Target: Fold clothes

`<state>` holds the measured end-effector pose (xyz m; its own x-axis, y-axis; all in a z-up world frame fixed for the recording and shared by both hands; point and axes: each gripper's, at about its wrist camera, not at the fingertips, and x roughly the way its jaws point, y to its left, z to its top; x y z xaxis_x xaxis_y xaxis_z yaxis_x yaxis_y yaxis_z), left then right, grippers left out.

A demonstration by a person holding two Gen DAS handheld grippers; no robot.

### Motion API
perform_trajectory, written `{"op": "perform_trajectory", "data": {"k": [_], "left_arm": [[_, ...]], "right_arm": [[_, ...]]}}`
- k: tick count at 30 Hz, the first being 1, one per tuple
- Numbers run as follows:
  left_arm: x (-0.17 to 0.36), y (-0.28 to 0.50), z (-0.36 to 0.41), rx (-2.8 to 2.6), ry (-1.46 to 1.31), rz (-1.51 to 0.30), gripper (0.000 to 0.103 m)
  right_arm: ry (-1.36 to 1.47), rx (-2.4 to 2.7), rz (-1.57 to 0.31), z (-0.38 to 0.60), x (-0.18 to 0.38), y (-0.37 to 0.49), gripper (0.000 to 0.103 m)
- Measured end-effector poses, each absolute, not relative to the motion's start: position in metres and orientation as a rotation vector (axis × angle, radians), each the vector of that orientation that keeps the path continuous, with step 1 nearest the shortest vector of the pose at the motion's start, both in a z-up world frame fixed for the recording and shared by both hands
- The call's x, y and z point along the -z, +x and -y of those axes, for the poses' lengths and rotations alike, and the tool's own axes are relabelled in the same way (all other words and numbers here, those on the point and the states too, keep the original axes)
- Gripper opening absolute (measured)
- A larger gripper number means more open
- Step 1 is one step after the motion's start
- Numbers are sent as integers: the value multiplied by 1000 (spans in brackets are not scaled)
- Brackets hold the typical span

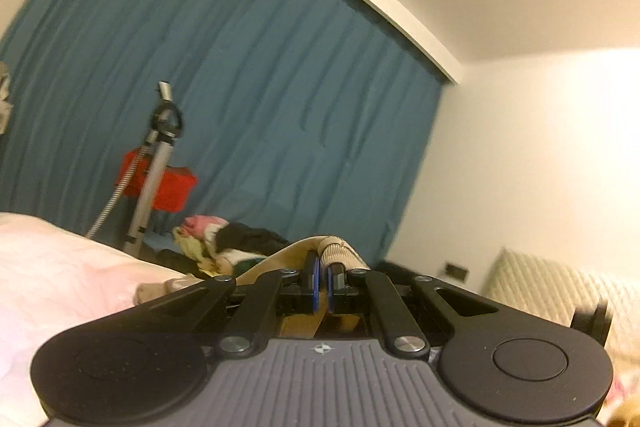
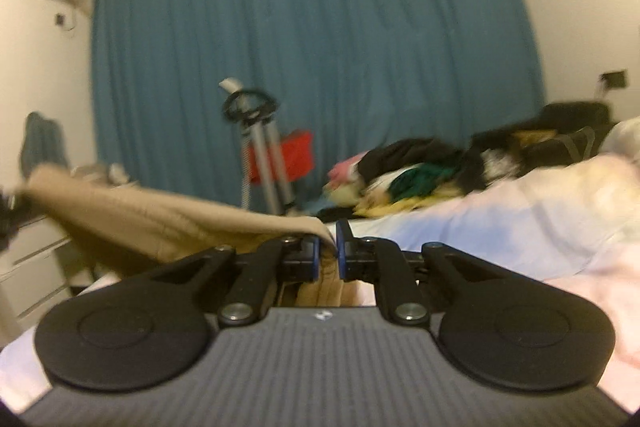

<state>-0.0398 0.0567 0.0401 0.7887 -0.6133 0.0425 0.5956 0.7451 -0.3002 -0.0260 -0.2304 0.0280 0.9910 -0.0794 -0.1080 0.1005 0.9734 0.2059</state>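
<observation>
A beige garment [image 2: 152,215] hangs stretched in the air between my two grippers above the bed. My right gripper [image 2: 327,247] is shut on one corner of it; the cloth runs off to the left, where the other gripper [image 2: 8,215] shows as a dark blur at the frame edge. In the left wrist view my left gripper [image 1: 321,281] is shut on a ribbed edge of the same beige garment [image 1: 340,253], which drapes over and behind the fingers.
A bed with a pale pink cover [image 2: 500,227] lies below. A pile of mixed clothes [image 2: 420,167] sits at its far end. A tripod [image 2: 260,147] and a red box [image 2: 296,151] stand before a teal curtain [image 2: 320,27]. White drawers [image 2: 32,267] are at left.
</observation>
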Motion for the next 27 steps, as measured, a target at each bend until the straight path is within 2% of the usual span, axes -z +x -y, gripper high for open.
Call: {"op": "perform_trajectory", "data": {"k": [2,5,6,8,10,12,22,27], "left_arm": [[-32,-41,-41,669,-251,-98,4],[-12,-36,-22,659,-190,-172,4],[-5,-32,-17,646,-177,-200,4],[10,-22,-11,618,-167,-251,4],[20,-10,-11,592,-182,-290,4],[26,5,-12,568,-209,-317,4],[26,28,-21,507,-249,-327,5],[25,33,-26,488,-277,-334,5]], "right_arm": [[236,114,-169,243,-24,-21,12],[320,118,-368,263,-3,-2,15],[342,113,-459,267,7,6,20],[353,103,-596,269,24,15,38],[318,100,-669,262,34,14,74],[280,98,-678,249,35,8,81],[82,28,-458,195,8,-18,82],[303,193,-385,239,0,-28,82]]}}
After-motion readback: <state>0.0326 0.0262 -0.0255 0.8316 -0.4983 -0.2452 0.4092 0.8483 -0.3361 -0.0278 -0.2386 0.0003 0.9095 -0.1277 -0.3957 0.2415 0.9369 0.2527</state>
